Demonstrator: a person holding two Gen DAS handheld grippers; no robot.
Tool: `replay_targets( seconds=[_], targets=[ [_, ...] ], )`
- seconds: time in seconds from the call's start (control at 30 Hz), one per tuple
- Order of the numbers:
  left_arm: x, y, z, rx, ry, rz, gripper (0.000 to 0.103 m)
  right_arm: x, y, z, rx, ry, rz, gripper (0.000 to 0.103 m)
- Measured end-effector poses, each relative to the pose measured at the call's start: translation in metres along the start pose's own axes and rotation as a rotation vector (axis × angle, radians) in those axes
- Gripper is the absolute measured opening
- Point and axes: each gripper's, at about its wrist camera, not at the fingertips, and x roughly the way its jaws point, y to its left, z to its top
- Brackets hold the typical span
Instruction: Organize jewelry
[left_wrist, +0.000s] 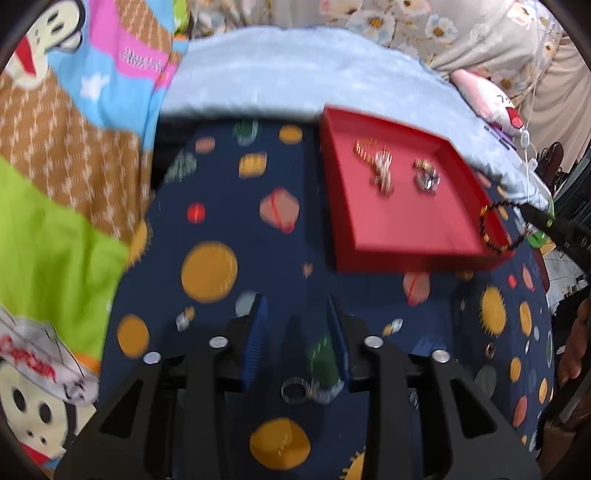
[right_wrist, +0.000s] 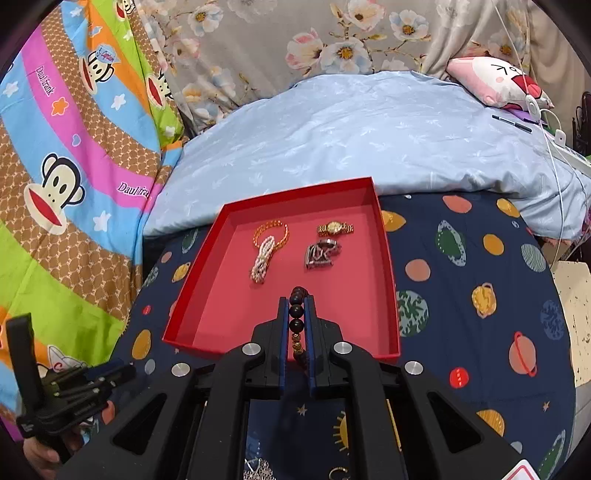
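A red tray (right_wrist: 207, 273) sits on a navy planet-print cloth (right_wrist: 461, 295). In it lie an orange bead bracelet (right_wrist: 269, 230), a pearl strand (right_wrist: 262, 260), a gold watch (right_wrist: 334, 228) and a silver watch (right_wrist: 321, 253). My right gripper (right_wrist: 297, 314) is shut on a dark bead bracelet (right_wrist: 297, 308) and holds it over the tray's near part; that bracelet also shows in the left wrist view (left_wrist: 496, 230) over the tray's (left_wrist: 388, 236) right corner. My left gripper (left_wrist: 295, 314) is open and empty above the cloth. A ring (left_wrist: 295, 391) lies on the cloth between its fingers.
A light blue quilt (right_wrist: 351, 140) lies behind the tray. A colourful monkey-print blanket (right_wrist: 66, 147) is on the left. A pink pillow (right_wrist: 495, 81) and cables are at the back right. Silver jewelry (right_wrist: 258, 470) and a small ring (right_wrist: 341, 470) lie on the cloth under my right gripper.
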Motion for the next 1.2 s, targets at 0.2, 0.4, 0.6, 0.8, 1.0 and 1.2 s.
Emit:
replay_targets(
  seconds=[0.2, 0.4, 0.6, 0.8, 1.0, 1.2],
  targets=[
    [0.015, -0.012, -0.036, 0.056, 0.065, 0.040, 0.044, -0.001, 0.005, -0.008, -0.002, 0.010, 0.005, 0.007],
    [0.026, -0.018, -0.056, 0.096, 0.096, 0.073, 0.033, -0.002, 0.009, -0.009, -0.007, 0.013, 0.010, 0.007],
    [0.025, -0.022, -0.057, 0.121, 0.093, 0.072, 0.024, -0.002, 0.010, -0.009, -0.007, 0.012, 0.011, 0.007],
    [0.018, -0.029, -0.054, 0.111, 0.099, 0.048, 0.023, -0.002, 0.011, -0.008, -0.009, 0.011, 0.013, 0.007],
    [-0.013, -0.041, -0.022, 0.111, 0.016, 0.001, 0.023, -0.004, 0.017, 0.002, -0.030, -0.006, 0.020, 0.007],
    [-0.036, -0.055, 0.050, 0.104, -0.128, -0.059, 0.023, 0.002, 0.023, 0.030, -0.057, -0.036, 0.034, 0.007]
  ],
)
